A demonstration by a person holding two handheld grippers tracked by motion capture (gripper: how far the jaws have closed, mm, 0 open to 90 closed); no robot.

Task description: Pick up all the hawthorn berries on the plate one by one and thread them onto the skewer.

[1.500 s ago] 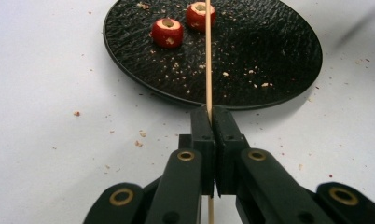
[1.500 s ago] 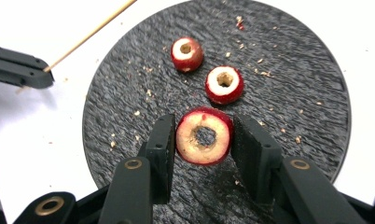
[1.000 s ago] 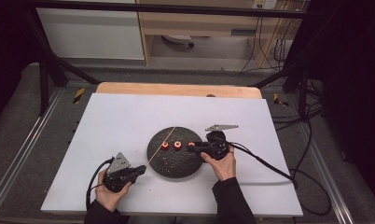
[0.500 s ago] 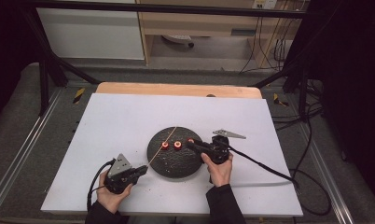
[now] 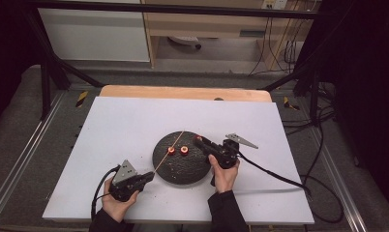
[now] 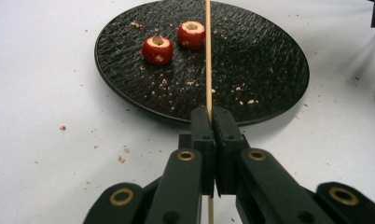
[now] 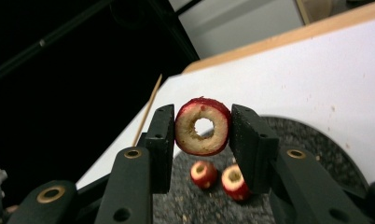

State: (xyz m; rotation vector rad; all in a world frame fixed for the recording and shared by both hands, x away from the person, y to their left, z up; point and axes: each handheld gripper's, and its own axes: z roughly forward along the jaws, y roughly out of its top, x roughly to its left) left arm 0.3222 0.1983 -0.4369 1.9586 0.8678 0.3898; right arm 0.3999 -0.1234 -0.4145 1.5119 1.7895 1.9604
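White tabletop (image 5: pixel 134 121), black plate (image 5: pixel 180 171) at centre, two cored red fruit pieces (image 5: pixel 178 150) on it. High view: left gripper (image 5: pixel 145 178) at plate's near-left edge, right gripper (image 5: pixel 198 141) over its right side.
Left gripper view: jaws clenched on a wooden skewer (image 6: pixel 207 56) running over the plate.
Right gripper view: jaws clamp a cored red ring (image 7: pixel 203 126) above the plate.

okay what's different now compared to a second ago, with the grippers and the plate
The right gripper, shut on a cored red fruit ring, pulled back off the round black plate toward its right rim. The left gripper stayed put, clamping the thin wooden skewer; two fruit pieces remain on the plate.
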